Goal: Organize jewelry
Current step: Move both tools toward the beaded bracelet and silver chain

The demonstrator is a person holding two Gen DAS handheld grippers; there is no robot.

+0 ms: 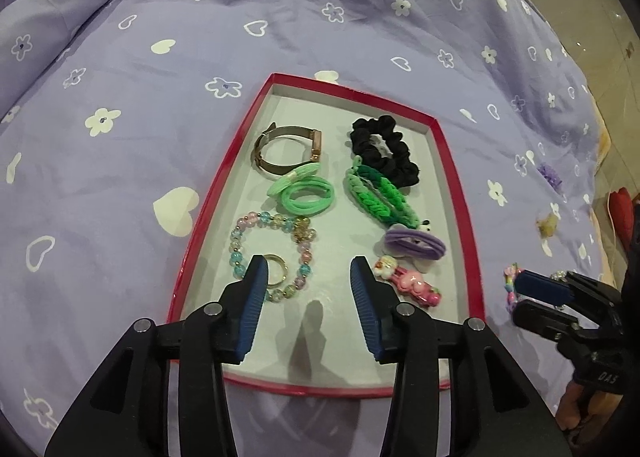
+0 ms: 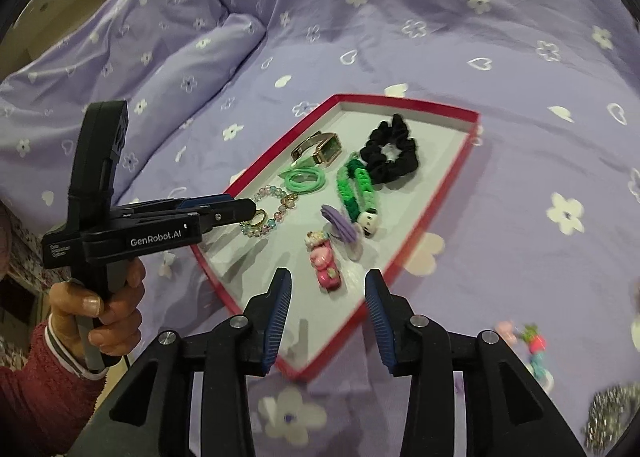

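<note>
A red-rimmed tray (image 1: 456, 193) (image 2: 436, 201) lies on the bed and holds a watch (image 1: 280, 149), a black scrunchie (image 1: 384, 149), green hair ties (image 1: 306, 195), a green braided band (image 1: 380, 197), a bead bracelet (image 1: 272, 253) around a gold ring (image 1: 276, 271), a purple tie (image 1: 414, 245) and a pink clip (image 1: 412, 283) (image 2: 326, 263). My left gripper (image 1: 308, 277) is open above the tray's near end, empty. My right gripper (image 2: 326, 293) is open and empty over the tray's near corner. A colourful bead piece (image 1: 510, 285) (image 2: 536, 349) lies on the bedspread outside the tray.
The purple flower-print bedspread (image 1: 200, 57) covers everything around the tray. A small purple item (image 1: 548, 173) and a yellowish one (image 1: 548, 223) lie on it to the right. A glittery silver item (image 2: 612, 413) sits at the right wrist view's lower right. A folded quilt roll (image 2: 160, 69) lies far left.
</note>
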